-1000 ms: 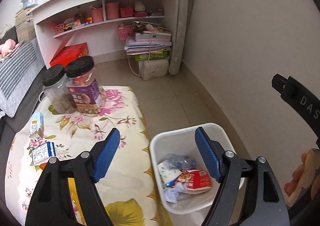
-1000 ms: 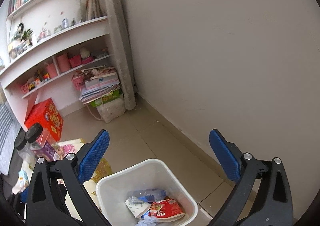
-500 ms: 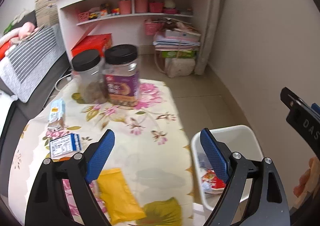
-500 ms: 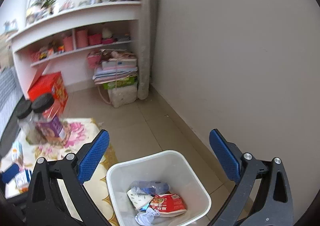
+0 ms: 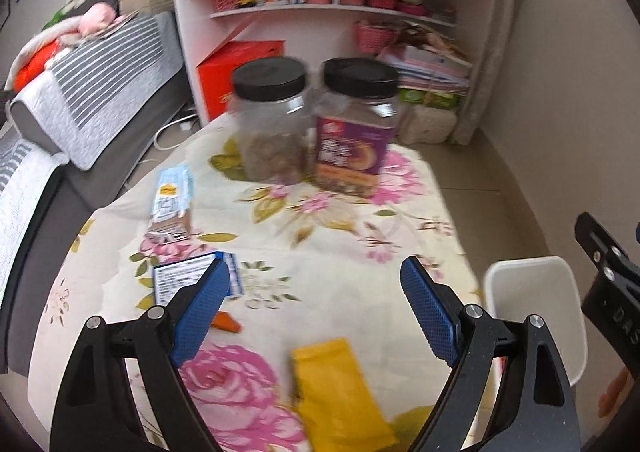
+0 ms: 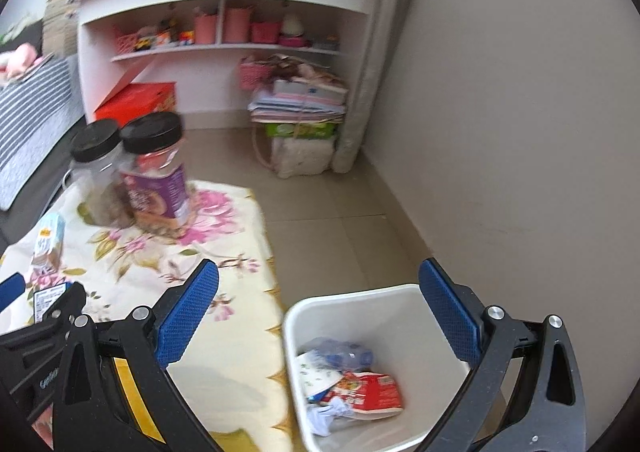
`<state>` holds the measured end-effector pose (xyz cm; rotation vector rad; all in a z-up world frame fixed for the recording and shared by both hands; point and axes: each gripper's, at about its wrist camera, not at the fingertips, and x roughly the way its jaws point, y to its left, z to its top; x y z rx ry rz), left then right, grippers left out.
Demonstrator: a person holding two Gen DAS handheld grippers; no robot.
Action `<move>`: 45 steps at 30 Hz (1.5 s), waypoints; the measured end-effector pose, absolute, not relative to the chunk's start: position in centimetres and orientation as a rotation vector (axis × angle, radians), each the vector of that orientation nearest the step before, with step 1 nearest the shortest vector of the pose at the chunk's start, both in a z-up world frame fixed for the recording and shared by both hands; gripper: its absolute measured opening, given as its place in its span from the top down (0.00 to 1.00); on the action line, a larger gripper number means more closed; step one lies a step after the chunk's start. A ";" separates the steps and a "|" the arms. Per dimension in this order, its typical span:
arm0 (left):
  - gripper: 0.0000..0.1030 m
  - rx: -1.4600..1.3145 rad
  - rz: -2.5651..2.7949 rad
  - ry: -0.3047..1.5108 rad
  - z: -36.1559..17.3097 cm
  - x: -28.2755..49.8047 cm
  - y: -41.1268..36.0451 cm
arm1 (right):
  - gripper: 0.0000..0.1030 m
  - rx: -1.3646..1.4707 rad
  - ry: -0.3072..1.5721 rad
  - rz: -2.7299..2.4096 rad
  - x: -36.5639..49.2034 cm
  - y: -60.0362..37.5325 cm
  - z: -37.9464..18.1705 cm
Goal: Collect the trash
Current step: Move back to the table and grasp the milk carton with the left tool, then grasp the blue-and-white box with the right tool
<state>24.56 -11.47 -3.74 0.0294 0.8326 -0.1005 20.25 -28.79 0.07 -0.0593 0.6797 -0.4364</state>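
Yellow packet (image 5: 340, 396) newly in view

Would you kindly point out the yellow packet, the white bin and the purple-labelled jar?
Yellow packet (image 5: 340, 396): left wrist view, middle of its face.
White bin (image 6: 360, 302): right wrist view, far inner wall.
Purple-labelled jar (image 5: 352, 148): left wrist view, on the label.

Smooth white plastic bin (image 6: 362, 302); floral tablecloth (image 5: 328, 236), probably cloth

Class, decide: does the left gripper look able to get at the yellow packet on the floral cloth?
Probably yes: the left gripper is open and empty, and the yellow packet lies uncovered just below it.
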 end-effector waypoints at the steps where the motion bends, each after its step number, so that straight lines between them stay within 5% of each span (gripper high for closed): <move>1: 0.17 0.029 -0.089 0.840 -4.0 25.0 -10.8 | 0.07 -0.067 0.684 -0.428 20.6 -28.2 -0.1; 17: 0.17 0.099 0.127 0.995 -9.3 36.5 -0.1 | 0.07 -0.018 0.834 -0.209 26.7 -18.9 -4.5; 29: 0.18 0.000 0.107 1.309 -15.3 46.8 3.9 | 0.07 -0.023 0.969 -0.119 29.4 -15.8 -8.0; 31: 0.21 0.001 0.110 1.331 -15.9 47.3 4.6 | 0.07 -0.015 0.994 -0.107 29.6 -15.7 -8.5; 33: 0.43 -0.001 0.091 1.347 -16.4 47.4 5.2 | 0.07 -0.004 1.020 -0.088 29.8 -15.4 -9.0; 45: 0.45 0.003 0.022 1.204 -10.4 37.5 9.1 | 0.07 0.025 1.105 0.034 29.4 -12.0 -10.7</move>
